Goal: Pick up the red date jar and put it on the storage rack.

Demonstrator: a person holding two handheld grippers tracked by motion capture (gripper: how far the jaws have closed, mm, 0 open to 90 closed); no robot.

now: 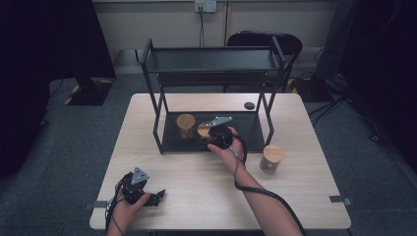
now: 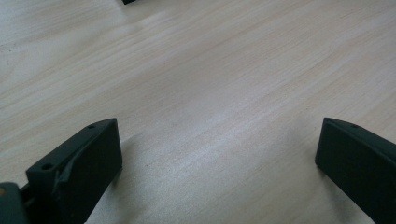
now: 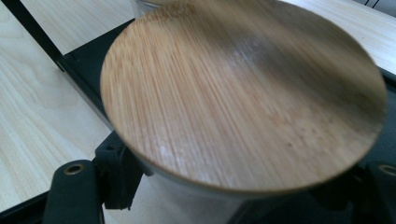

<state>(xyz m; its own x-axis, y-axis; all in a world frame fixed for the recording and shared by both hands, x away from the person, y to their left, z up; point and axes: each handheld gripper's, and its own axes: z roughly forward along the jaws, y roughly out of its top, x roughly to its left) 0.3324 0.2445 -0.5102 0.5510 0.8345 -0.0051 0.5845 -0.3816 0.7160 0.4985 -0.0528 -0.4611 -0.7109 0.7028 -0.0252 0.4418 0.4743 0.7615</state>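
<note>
A: Right tool (image 1: 215,133)? 
B: Clamped on a bamboo-lidded jar (image 3: 243,93) on the black rack's (image 1: 211,59) bottom shelf; second jar (image 1: 186,125) just left, rack posts either side.
A: Third jar (image 1: 271,157)? 
B: On the table (image 1: 196,196), right of the rack.
A: Left tool (image 1: 153,197)? 
B: Jaws apart, empty, near-left over bare wood.
</note>
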